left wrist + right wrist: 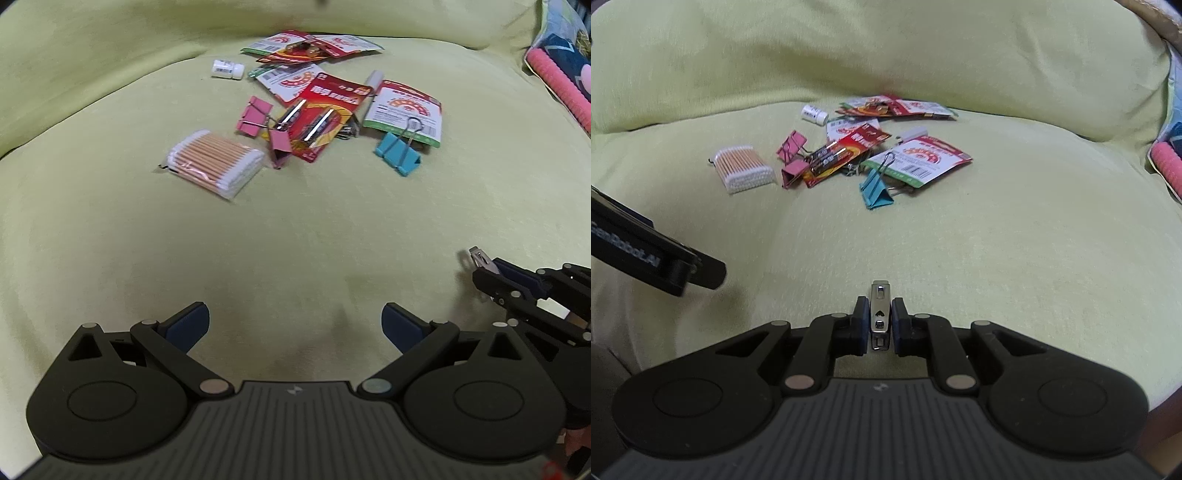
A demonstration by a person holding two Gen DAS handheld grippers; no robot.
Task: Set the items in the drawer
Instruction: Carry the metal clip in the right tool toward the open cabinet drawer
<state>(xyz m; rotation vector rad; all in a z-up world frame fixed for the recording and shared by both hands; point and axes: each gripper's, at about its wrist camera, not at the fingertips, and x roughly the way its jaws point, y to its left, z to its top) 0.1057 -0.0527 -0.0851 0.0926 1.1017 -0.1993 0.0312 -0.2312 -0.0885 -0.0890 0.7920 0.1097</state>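
- The right gripper (880, 320) grips a small silver metal clip (880, 314) between its two blue-padded fingers; the clip stands lengthwise along the fingers, its tip poking out past them, with small cut-outs visible in its shiny face.
- In the right wrist view this clip sits at lower centre of the frame, above the bare yellow-green cushion (997, 258).
- In the left wrist view the same right gripper (491, 271) enters from the right edge, mid-height, pointing left, the metal clip (480, 258) showing at its tip.
- The left gripper (295, 325) has its fingers spread wide with nothing between them; it fills the bottom of its own view, aimed across the cushion (258, 240) at the pile of items.
- In the right wrist view part of the left gripper's black body shows at the left edge, white lettering on its side.
- The remaining items lie clustered in the upper centre of both views: a pack of cotton swabs (214, 162) at the left of the pile, two pink binder clips (255, 116) just beside it, and a red battery pack (321, 114) touching the pink clips.
- A blue binder clip (399, 153) lies at the right of the pile, its wire handle resting over a red-and-white card package (404, 110).
- A small white bottle (228, 69) lies on its side at the pile's upper left, near more red-and-white packages (314, 46) at the back.
- A patterned object with a pink ribbed roll (557, 88) sits at the upper right edge.
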